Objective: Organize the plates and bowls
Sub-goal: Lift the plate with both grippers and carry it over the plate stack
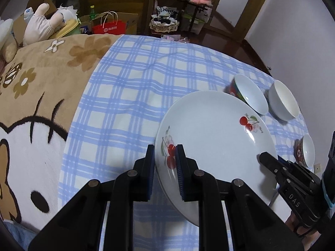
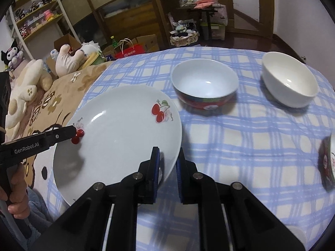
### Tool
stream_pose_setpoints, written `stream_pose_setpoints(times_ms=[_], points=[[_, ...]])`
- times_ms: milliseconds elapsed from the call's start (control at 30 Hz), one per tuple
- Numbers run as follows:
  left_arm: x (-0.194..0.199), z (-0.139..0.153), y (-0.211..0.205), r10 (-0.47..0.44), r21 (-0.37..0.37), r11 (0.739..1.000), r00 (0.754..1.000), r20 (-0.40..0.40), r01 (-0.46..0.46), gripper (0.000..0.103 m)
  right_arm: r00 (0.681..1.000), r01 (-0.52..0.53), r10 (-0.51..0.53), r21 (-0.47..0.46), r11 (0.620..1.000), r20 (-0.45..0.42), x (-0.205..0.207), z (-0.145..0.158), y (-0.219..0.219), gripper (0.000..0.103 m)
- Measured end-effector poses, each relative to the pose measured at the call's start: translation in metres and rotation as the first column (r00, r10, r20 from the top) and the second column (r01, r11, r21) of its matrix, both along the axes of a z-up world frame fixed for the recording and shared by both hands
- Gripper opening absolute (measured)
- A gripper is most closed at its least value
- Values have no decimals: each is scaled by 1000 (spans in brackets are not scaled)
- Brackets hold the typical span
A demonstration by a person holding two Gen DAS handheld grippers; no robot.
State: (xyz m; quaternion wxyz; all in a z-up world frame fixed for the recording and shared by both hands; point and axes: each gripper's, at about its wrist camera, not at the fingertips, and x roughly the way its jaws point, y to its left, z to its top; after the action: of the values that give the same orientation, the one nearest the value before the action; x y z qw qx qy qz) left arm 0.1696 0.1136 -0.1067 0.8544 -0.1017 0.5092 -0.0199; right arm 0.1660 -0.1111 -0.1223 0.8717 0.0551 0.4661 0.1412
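While the plate [image 1: 211, 138] is pinched at opposite rims by both claws, little of the sorting can be judged as done. The left claw [image 1: 165, 152] is closed narrowly on the rim by the cherry print, and the right claw [image 2: 168, 156] is closed narrowly on the far rim; the plate is held tilted, clear of the checked cloth [image 1: 136, 96] on the bed, and nothing is carried on it. Ahead of the right claw a red-sided bowl [image 2: 205, 83] is seen, and further right of it a white bowl [image 2: 290, 79]; both are upright, apart from each other and empty. A third bowl [image 2: 327, 163], patterned, is caught at the right edge, beside the right claw; whether it is upright or tipped cannot be told, and its inside is hardly shown. No stack has been formed yet: the bowls are spread out singly and no second plate is shown. As a judgement, the plate must still be set down somewhere and the three bowls nested or grouped, so most of the task is left.
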Motion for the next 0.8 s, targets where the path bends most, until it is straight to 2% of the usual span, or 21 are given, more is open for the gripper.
stream_pose_setpoints(times_ms=[267,600,800], points=[[-20,9,-36,-56,50,997,998,27,54,18,999,35,-34,-27,999,25,-26,16,-28,16],[-50,16,-65,-119,24,993,992,39,118,18,997,65,-63,-56,996,36,-62,33,-58,16],[-70,27,-82,-160,57,986,984,75,156,18,996,77,-74,-73,994,44,-87,38,-70,16]])
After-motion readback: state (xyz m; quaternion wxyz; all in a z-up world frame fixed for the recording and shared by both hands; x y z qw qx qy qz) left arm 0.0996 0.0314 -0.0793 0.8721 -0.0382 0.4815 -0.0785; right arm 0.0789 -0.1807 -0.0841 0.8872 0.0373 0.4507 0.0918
